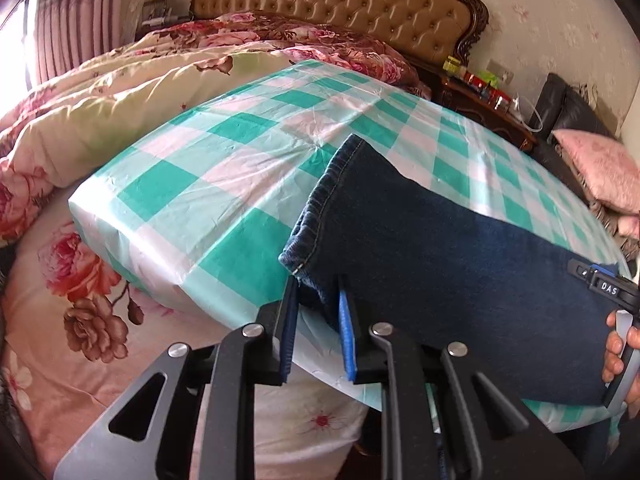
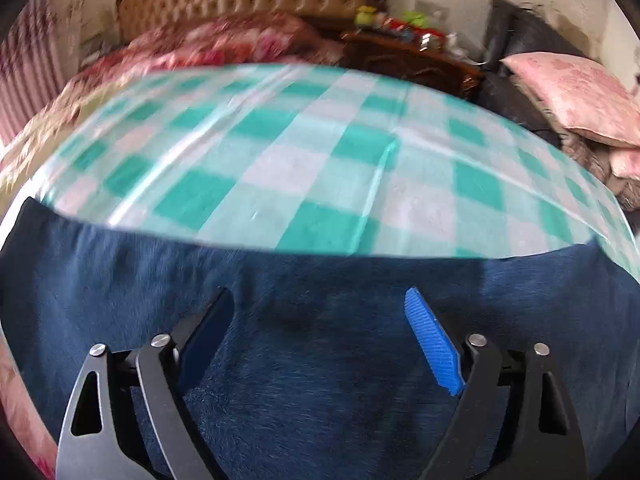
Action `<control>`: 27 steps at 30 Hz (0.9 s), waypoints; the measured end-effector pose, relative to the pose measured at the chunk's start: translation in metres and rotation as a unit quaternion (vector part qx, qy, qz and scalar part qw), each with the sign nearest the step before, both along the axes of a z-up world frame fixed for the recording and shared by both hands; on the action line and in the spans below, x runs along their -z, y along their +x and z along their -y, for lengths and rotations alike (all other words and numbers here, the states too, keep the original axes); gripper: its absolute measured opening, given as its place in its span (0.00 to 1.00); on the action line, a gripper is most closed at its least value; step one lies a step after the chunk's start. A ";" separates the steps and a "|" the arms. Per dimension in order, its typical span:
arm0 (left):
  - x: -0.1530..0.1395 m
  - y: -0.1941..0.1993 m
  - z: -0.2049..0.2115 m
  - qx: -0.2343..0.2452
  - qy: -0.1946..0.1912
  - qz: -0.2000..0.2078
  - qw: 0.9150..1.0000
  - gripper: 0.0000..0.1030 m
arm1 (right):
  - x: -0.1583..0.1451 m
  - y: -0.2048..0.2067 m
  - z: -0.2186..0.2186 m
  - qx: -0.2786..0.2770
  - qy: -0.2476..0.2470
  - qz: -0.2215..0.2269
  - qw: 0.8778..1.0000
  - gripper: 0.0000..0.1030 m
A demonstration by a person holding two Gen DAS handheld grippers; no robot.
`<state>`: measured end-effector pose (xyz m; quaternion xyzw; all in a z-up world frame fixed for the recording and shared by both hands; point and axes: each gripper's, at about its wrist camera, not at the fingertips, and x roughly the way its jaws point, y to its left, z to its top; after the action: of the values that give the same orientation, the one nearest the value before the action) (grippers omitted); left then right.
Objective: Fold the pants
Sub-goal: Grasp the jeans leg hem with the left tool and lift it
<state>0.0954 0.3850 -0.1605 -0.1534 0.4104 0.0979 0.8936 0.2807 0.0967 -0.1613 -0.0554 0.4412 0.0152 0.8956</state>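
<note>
We are seeing one pair of dark denim pants (image 1: 460, 248) lying across the near edge of the green-and-white checked cloth (image 1: 224, 168) that covers a raised flat surface on the bed (image 1: 52, 320). The hemmed leg end is pointing up and away over the cloth, toward its middle.

Left tongs (image 1: 318, 334): fingers are sitting close together, pinching the hem corner of the pants where it is hanging just over the near cloth edge. One blue pad (image 1: 347, 344) is showing on the right finger.

Right tongs (image 2: 320, 340): fingers are spread wide, hovering over the denim with nothing between them. The right wrist view is motion-blurred, so we cannot tell whether the tips are touching the fabric. In the left wrist view we are seeing the right tongs at the far right, over the pants, with a hand (image 1: 618, 344) gripping the handle.

Edges and room: the far half of the checked cloth is lying bare beyond the pants. A floral quilt (image 1: 120, 92) is bordering the cloth on the left, a tufted headboard (image 1: 332, 4) is standing behind, and a dark nightstand (image 1: 484, 108) with small clutter plus one pink cushion (image 1: 600, 164) are sitting to the right.
</note>
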 end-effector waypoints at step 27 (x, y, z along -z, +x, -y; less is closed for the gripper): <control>-0.080 -0.019 0.323 0.236 0.376 0.094 0.891 0.18 | -0.057 -0.034 0.148 0.047 0.251 -0.081 0.963 0.85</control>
<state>0.0766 0.0615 -0.0806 0.2873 0.2809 0.0168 0.9156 0.2466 -0.0509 -0.1046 0.1935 0.4964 0.0875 0.8417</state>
